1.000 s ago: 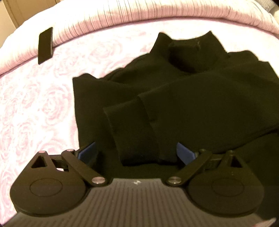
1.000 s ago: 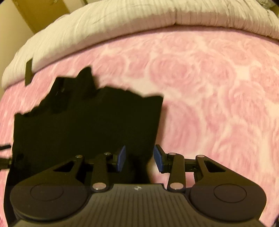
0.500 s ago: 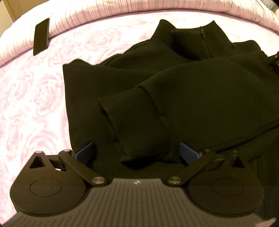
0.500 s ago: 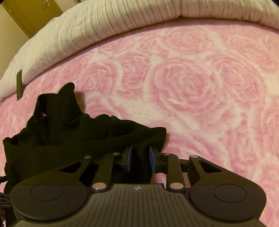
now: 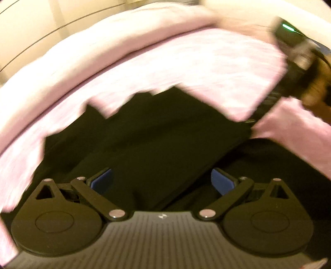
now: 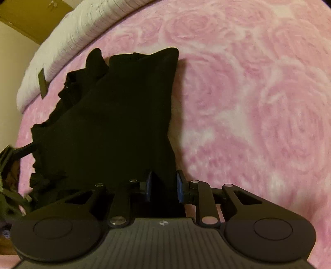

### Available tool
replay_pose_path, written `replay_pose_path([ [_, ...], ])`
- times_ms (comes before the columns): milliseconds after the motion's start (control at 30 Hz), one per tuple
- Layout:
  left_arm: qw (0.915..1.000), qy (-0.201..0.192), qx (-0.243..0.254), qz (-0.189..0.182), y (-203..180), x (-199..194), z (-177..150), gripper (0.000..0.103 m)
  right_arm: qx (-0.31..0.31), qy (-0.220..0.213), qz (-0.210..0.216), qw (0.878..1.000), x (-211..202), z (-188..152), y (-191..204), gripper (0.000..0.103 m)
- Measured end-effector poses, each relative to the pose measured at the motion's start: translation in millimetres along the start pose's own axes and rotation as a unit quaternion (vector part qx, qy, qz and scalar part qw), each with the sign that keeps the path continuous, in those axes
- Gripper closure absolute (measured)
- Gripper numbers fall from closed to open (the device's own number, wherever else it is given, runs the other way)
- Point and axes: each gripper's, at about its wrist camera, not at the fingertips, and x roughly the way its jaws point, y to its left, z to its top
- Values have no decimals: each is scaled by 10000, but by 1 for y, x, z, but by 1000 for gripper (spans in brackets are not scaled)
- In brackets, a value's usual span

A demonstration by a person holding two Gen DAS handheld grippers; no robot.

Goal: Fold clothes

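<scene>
A black sweater [image 6: 115, 124] lies bunched on a pink rose-patterned bedspread [image 6: 258, 103]. My right gripper [image 6: 163, 186] stands at the sweater's near right corner. Its jaws are closing, and a fold of the black fabric fills the gap between the blue pads [image 6: 179, 188]. The left wrist view is blurred by motion. There my left gripper [image 5: 162, 178] hangs wide open over the sweater [image 5: 157, 134] with nothing pinched between its fingers. The right gripper [image 5: 255, 119], held by a hand [image 5: 316, 91], reaches down to the sweater's far right edge.
A white ribbed quilt [image 6: 86, 27] runs along the far edge of the bed, with a small dark tag [image 6: 42, 82] beside it. The bedspread stretches wide to the right of the sweater. A brown door [image 6: 31, 18] shows at the top left.
The right gripper's jaws narrowed from around the sweater's corner onto a fold of it, and the sweater bunched up. The left gripper swung away fast, still open, leaving the cuffed sleeve.
</scene>
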Motion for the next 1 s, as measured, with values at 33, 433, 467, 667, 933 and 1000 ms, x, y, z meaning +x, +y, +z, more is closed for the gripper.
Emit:
replay_pose_path([
  [33, 9997, -87, 155, -145, -12, 5, 6, 3, -5, -12, 65, 10000, -4, 1, -1, 78],
  [433, 9970, 490, 131, -589, -51, 54, -5, 4, -148, -729, 203, 9970, 24, 108, -4, 68],
  [467, 9977, 421, 73, -524, -50, 48, -5, 4, -236, -699, 71, 9972, 35, 116, 1, 69],
  [667, 9959, 461, -685, 375, 8, -4, -25, 3, -743, -1116, -795, 9878, 36, 117, 31, 70],
  [933, 9649, 1561, -1611, 1366, 126, -11, -98, 3, -1496, -769, -213, 9855, 20, 60, 99, 67],
  [1000, 9573, 1753, -1871, 1335, 144, -4, -116, 2, -1414, -493, -264, 9884, 34, 50, 99, 67],
])
